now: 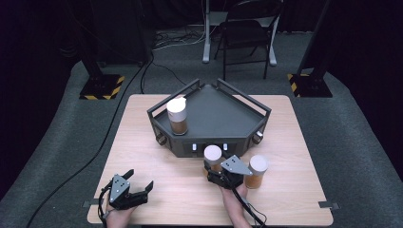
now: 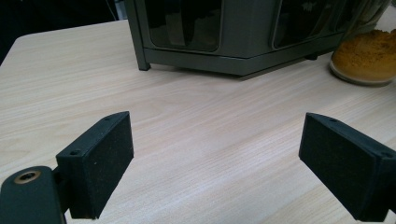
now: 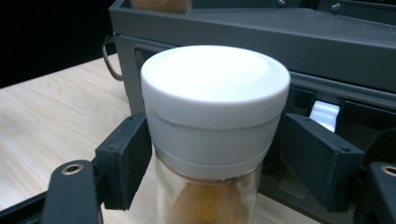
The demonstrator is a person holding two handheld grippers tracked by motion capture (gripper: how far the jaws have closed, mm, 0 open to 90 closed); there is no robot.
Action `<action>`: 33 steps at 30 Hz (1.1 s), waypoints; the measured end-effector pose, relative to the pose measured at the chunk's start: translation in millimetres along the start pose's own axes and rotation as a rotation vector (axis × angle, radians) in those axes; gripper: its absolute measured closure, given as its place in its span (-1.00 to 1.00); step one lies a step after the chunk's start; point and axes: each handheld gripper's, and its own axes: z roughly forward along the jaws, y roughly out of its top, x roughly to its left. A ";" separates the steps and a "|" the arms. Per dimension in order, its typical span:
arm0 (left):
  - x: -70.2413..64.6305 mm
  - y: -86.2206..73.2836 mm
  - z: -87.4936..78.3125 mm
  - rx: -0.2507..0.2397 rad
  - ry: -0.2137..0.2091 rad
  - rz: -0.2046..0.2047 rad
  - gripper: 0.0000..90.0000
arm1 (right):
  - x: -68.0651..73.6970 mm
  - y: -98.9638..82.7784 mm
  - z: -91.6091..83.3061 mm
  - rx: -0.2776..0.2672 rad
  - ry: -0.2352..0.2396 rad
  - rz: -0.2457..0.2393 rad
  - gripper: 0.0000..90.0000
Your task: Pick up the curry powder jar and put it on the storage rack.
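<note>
Right gripper view is showing the jar (image 3: 212,135) standing between the right gripper's (image 3: 212,158) pads, left pad touching, right pad just clear, before the rack (image 3: 327,51); left gripper (image 2: 215,158) is resting released.

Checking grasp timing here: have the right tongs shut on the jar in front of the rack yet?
Cannot tell. The right tongs bracket the jar under its white lid; the left pad looks touching, the right pad seems just apart.
</note>
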 end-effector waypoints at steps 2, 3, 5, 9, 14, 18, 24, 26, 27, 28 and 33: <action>-0.1 0.2 0.2 0.001 0.000 0.000 -0.77 | -1.2 -0.8 0.9 -0.005 0.010 0.011 -0.39; -0.2 0.2 0.1 0.001 0.000 0.001 -0.77 | -0.9 -1.2 1.4 -0.007 0.012 0.008 -0.33; -0.2 0.1 0.1 0.001 0.000 0.002 -0.77 | -1.4 -0.8 2.2 -0.007 0.021 0.007 -0.28; -0.2 0.3 0.2 0.002 0.000 0.001 -0.77 | -3.4 -0.2 2.5 -0.005 0.029 0.018 -0.26; 0.1 0.4 0.3 0.002 0.000 -0.001 -0.77 | -4.0 2.2 2.0 0.003 0.031 0.023 -0.26; 0.4 0.8 0.4 0.004 -0.001 -0.003 -0.77 | -3.8 3.9 1.3 0.008 0.026 0.026 -0.26; 0.3 0.9 0.5 0.005 -0.001 -0.003 -0.77 | -5.5 11.0 0.1 0.022 0.040 0.030 -0.26; 0.3 0.9 0.6 0.005 -0.001 -0.003 -0.77 | -6.3 15.2 -0.2 0.031 0.047 0.029 -0.26; 0.3 0.9 0.6 0.005 -0.001 -0.003 -0.77 | -6.3 15.2 -0.2 0.031 0.047 0.029 -0.26; 0.3 0.9 0.6 0.005 -0.001 -0.003 -0.77 | -6.8 18.4 -1.3 0.033 0.049 0.028 -0.26; 0.4 0.8 0.5 0.004 -0.001 -0.003 -0.77 | -6.2 25.7 -3.8 0.034 0.046 0.027 -0.26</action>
